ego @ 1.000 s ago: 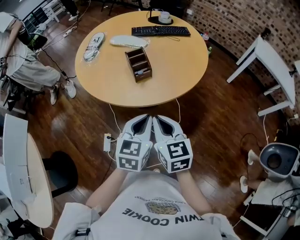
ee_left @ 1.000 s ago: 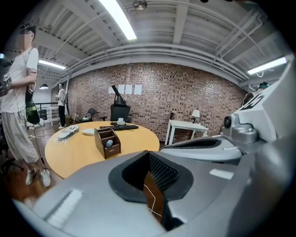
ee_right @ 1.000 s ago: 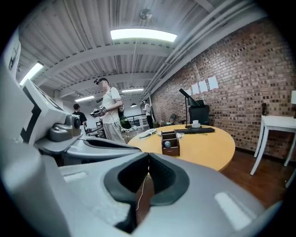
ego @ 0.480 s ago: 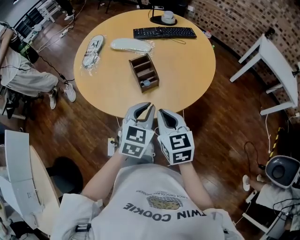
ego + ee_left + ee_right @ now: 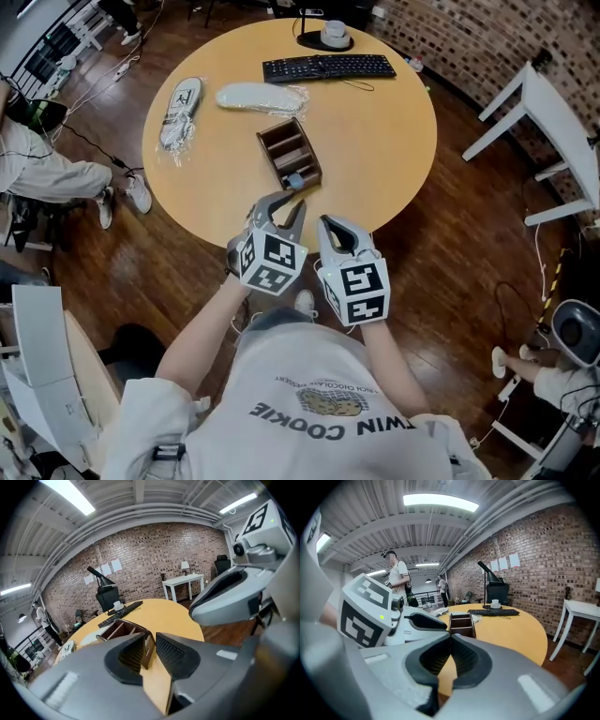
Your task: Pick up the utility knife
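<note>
Round counter (image 5: 375,141), near edge: I've closed in, my left hand-held gripper (image 5: 286,208) opening its jaws on nothing (right hand-held gripper (image 5: 336,228) pressed together), aimed at the wooden organizer (image 5: 289,155).

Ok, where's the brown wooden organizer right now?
In the head view the wooden organizer sits around the middle of the round table, just beyond the left gripper, whose empty jaws are opening; the keyboard lies farther back.

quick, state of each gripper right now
left gripper: jaws opening, nothing between them
right gripper: closed, empty
</note>
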Action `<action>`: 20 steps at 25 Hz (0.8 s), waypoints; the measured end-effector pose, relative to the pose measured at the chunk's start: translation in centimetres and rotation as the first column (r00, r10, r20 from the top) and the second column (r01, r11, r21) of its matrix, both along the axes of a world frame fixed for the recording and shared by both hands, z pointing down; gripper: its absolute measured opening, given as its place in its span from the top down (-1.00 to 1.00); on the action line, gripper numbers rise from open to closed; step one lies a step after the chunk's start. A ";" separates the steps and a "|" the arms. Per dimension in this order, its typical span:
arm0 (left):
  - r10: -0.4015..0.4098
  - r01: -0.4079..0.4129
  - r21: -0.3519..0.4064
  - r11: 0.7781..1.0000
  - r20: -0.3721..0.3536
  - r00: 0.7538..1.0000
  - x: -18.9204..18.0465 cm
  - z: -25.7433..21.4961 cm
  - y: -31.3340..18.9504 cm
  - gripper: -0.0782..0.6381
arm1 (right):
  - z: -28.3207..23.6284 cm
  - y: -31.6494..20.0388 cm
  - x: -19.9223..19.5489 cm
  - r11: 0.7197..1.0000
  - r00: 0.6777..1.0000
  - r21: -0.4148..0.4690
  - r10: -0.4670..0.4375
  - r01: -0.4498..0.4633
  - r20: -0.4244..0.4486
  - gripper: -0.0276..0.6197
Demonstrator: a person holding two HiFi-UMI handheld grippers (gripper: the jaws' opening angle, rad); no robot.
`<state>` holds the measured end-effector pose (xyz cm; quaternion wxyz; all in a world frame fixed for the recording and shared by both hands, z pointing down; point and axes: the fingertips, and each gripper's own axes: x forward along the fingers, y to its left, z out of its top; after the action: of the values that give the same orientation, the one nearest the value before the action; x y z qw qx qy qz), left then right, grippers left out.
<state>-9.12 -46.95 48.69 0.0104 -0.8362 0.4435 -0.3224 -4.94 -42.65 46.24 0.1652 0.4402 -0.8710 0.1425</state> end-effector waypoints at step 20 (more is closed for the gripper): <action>0.212 -0.236 -0.003 0.972 0.452 0.867 1.3 6.9 -5.8 0.57 | 1.5 -2.3 1.6 0.996 0.996 -0.035 0.083 -0.084 -0.008 0.93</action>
<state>-7.81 -52.76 55.56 0.1718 -0.7842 0.3376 -0.4914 -3.35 -44.99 47.78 0.1699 0.4737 -0.8486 0.1633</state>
